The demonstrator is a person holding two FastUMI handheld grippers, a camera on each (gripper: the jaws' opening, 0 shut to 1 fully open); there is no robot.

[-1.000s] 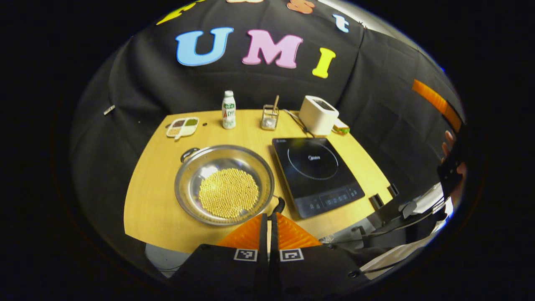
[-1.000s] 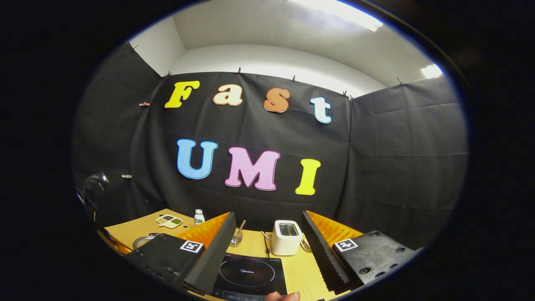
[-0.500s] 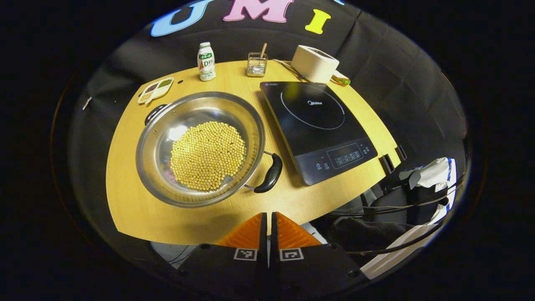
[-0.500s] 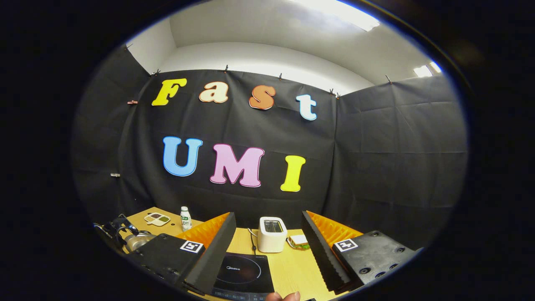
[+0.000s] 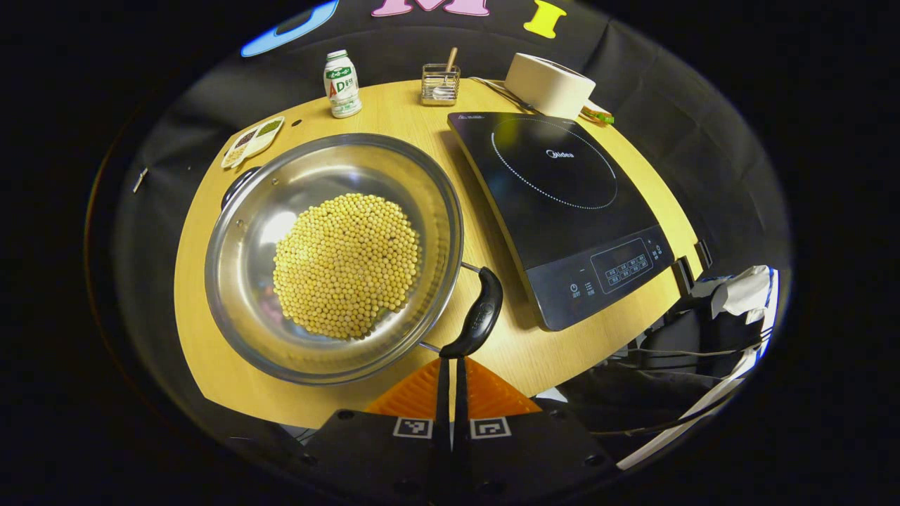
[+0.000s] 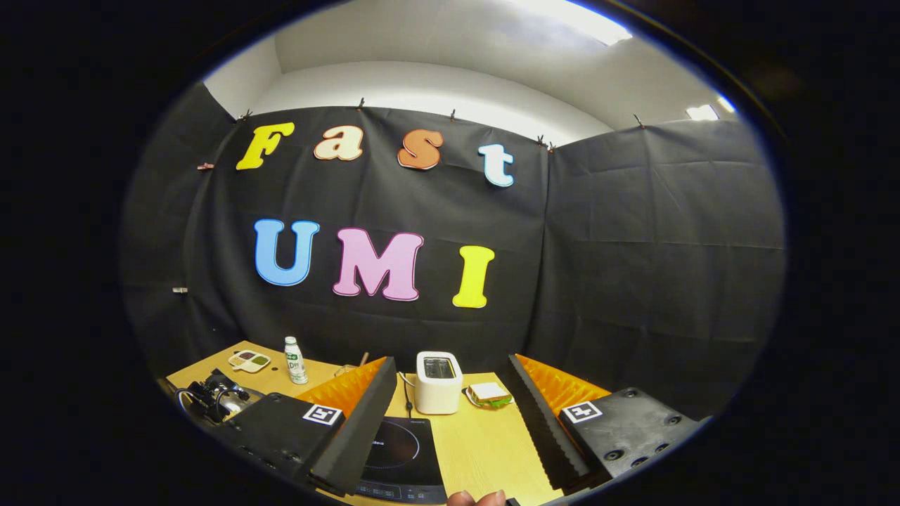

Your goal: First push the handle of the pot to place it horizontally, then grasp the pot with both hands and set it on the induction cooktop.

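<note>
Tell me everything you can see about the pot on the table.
The pot is a wide, shallow, shiny metal pan, lidless, resting flat on the wooden table, just left of the induction cooktop. A round heap of yellow beans covers its bottom. It has two black handles: one on the near right rim, held by metal rods, lying diagonally, and another on the far left rim. The left gripper, fingers closed together, sits right at the near handle's lower end; contact is unclear.

Bright ceiling light [image 6: 562, 14], glare on the pot [image 5: 281, 225]; sharp focus, fisheye-bent edges
</note>
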